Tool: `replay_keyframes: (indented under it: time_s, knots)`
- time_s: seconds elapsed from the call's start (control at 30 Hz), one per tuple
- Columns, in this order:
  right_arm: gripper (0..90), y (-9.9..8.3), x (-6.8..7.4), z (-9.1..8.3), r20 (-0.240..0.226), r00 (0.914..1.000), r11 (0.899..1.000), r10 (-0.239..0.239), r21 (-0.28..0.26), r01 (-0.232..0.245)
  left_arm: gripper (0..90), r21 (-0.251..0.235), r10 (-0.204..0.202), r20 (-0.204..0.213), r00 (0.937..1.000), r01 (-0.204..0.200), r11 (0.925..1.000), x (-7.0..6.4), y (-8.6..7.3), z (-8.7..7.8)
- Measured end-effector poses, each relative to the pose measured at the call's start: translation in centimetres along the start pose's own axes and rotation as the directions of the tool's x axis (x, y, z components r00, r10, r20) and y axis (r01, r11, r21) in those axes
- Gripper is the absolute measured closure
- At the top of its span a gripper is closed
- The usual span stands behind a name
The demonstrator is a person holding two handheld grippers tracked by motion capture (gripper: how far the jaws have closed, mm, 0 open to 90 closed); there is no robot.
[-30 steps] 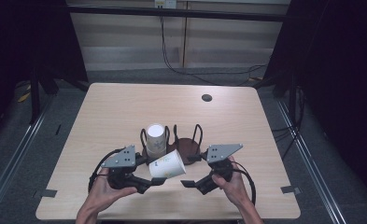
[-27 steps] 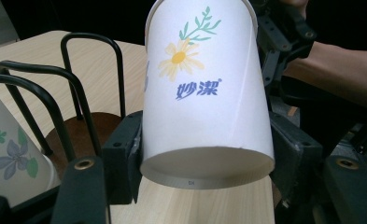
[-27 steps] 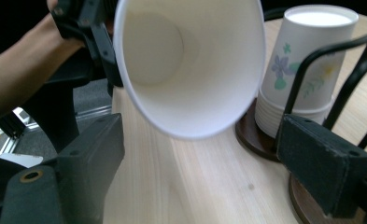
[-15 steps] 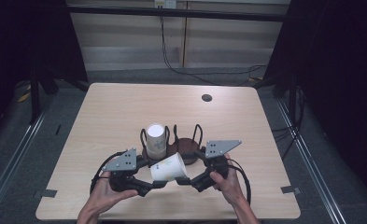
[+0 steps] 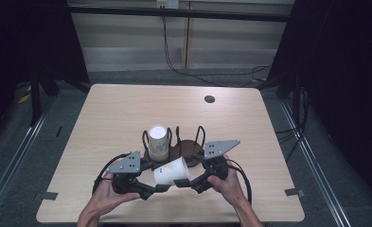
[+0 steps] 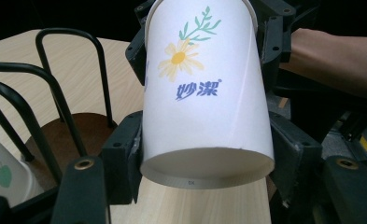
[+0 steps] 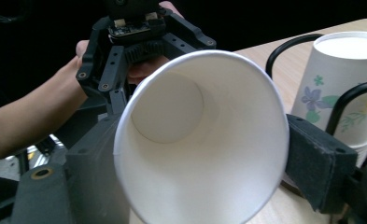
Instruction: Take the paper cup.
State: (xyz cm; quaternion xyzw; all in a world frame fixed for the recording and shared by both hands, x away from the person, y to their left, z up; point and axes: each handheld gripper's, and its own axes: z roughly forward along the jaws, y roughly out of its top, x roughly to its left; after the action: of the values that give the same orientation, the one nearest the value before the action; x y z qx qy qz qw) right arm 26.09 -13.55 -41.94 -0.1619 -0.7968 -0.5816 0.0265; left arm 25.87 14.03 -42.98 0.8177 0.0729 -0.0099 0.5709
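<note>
Pale wood surface: carries a dark wire rack at its centre, both grippers toward six o'clock.
Left gripper: at about seven o'clock from the rack, held in the person's left hand; its jaws are clamped on the base end of the paper cup.
Upright cup: stands in the rack's left slot, at eleven o'clock from the held cup.
Paper cup: white with a daisy print, lying sideways above the surface between the two grippers.
Rack: brown base, black wire loops; right slot looks bare, partly hidden.
Right gripper: at five o'clock from the rack; jaws pressed on the cup's rim end.
</note>
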Motion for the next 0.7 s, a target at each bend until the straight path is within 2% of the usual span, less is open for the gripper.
replay_keyframes:
  time_s: [0.37, 0.5, 0.7]
  knots:
    - [23.9, 0.02, -0.33, 0.19, 0.009, 0.9998, 1.0, 0.016, 0.016, -0.016, 35.6, 0.017, -0.029, 0.001, 0.9996, 0.029, 0.9994, 0.57, -0.32, 0.03]
    - [25.0, 0.13, -0.26, -0.01, 0.012, 0.9996, 0.999, 0.027, 0.021, -0.027, 35.2, 0.007, -0.03, 0.003, 0.9996, 0.03, 0.9995, 0.46, -0.37, 0.15]
    - [27.3, 0.39, -0.03, -0.03, 0.008, 0.9996, 0.999, 0.026, 0.029, -0.027, 31.4, 0.009, -0.04, -0.016, 0.9991, 0.04, 0.9991, 0.46, -0.39, 0.04]
